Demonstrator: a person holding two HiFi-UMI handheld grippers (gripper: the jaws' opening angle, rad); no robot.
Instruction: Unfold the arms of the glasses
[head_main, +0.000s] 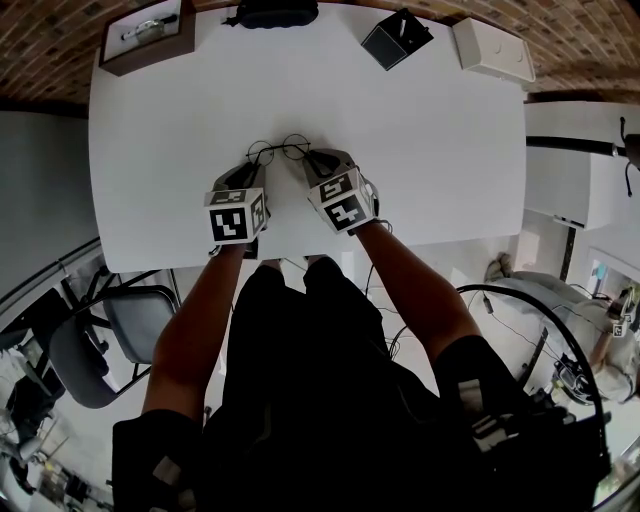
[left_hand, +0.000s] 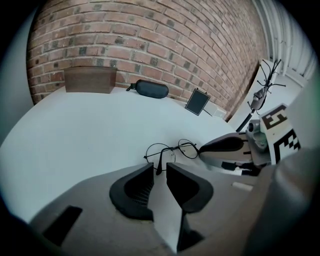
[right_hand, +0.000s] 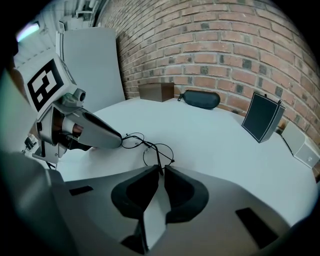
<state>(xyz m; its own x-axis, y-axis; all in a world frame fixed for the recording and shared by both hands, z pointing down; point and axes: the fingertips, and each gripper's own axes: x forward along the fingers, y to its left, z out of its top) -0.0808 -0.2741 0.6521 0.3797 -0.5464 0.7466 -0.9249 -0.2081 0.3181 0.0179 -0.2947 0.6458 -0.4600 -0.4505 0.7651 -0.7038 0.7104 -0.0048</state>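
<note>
Containers are sitting along the table's (head_main: 430, 150) far edge. A wooden box (head_main: 145, 35) at its far left corner is holding something pale we cannot make out, and a black case (head_main: 275, 12) is lying shut at its far middle. Thin round wire glasses (head_main: 280, 150) are resting nearer the table's near edge. We are keeping the left gripper's (left_hand: 160, 167) jaws slightly apart around one arm's tip, while the right gripper's (right_hand: 161, 170) jaws are pinching the other arm. Bare white surface is stretching toward the table's right edge.
</note>
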